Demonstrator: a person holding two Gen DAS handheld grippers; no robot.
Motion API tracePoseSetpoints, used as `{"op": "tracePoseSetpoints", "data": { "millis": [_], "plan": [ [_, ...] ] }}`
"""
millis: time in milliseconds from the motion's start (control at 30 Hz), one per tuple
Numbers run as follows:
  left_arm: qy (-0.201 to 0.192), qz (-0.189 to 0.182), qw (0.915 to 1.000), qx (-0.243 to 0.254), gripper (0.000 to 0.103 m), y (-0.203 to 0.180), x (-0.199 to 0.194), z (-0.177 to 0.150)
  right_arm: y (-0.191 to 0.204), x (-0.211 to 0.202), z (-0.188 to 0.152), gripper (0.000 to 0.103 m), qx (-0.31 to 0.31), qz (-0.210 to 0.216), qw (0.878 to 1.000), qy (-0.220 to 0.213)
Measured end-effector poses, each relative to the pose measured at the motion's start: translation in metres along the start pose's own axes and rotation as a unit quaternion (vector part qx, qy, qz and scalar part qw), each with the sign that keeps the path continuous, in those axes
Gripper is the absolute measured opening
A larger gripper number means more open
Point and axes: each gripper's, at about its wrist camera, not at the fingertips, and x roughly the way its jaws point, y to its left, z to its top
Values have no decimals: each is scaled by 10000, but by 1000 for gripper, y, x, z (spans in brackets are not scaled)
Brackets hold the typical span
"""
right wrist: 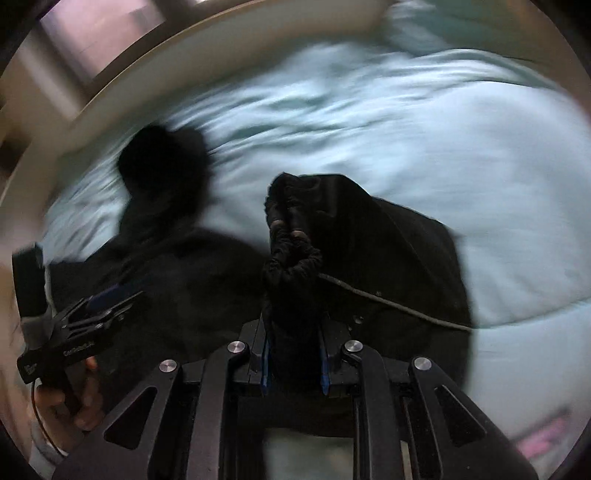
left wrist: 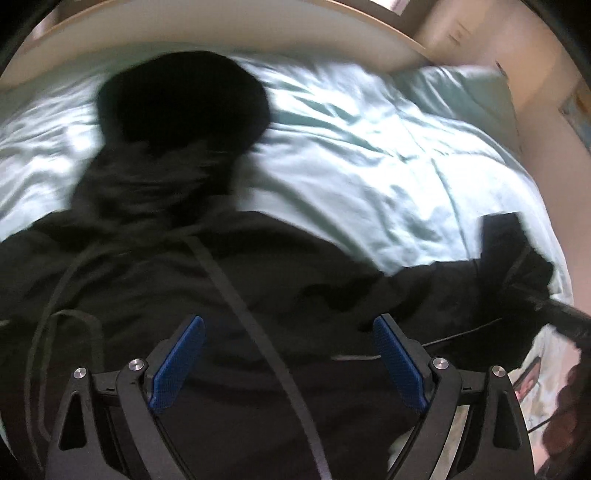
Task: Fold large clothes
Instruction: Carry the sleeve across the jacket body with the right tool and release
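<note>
A black hoodie (left wrist: 258, 280) lies across a pale teal bed (left wrist: 369, 147), its hood (left wrist: 184, 99) toward the far edge and its drawstrings trailing over the chest. My left gripper (left wrist: 290, 365) hovers over the hoodie's body, open, with nothing between its blue pads. My right gripper (right wrist: 294, 369) is shut on a bunched black sleeve (right wrist: 295, 258) of the hoodie, and the cloth rises between the pads and hides the fingertips. The lifted sleeve drapes to the right (right wrist: 399, 251). In the right wrist view the left gripper (right wrist: 107, 299) shows at the left, held by a hand (right wrist: 74, 402).
The rumpled teal duvet (right wrist: 443, 166) covers the bed. A cream bed frame edge (left wrist: 221, 26) curves along the far side. A teal pillow (left wrist: 454, 85) lies at the far right beside a pinkish wall (left wrist: 535, 110). Both views are blurred by motion.
</note>
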Motion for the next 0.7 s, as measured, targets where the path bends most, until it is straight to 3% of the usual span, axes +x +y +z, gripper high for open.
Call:
{"op": "tracePoseSetpoints", "data": {
  "millis": [200,300,467,533,600,700],
  "plan": [
    [-109,341,9985,-417,93,75,-29,-22,120,77,-7,21,-716,1041,9890,770],
    [-74,497,9962,-705,93,110,-30,-32,160,131,-11,23,-983,995,9835,1148],
    [54,513,9924,-1114,93,153,-15,-47,173,202,-23,31,-1040,575,9801,1593],
    [113,422,9926,-1130,93,157,-11,-51,168,222,-27,47,-958,646,9774,1770],
    [186,167,9939,-1076,93,158,-2,-52,168,216,-27,57,-941,959,9750,1773],
    [337,-401,9942,-936,93,149,12,-47,164,184,-21,57,-906,1187,9763,1568]
  ]
}}
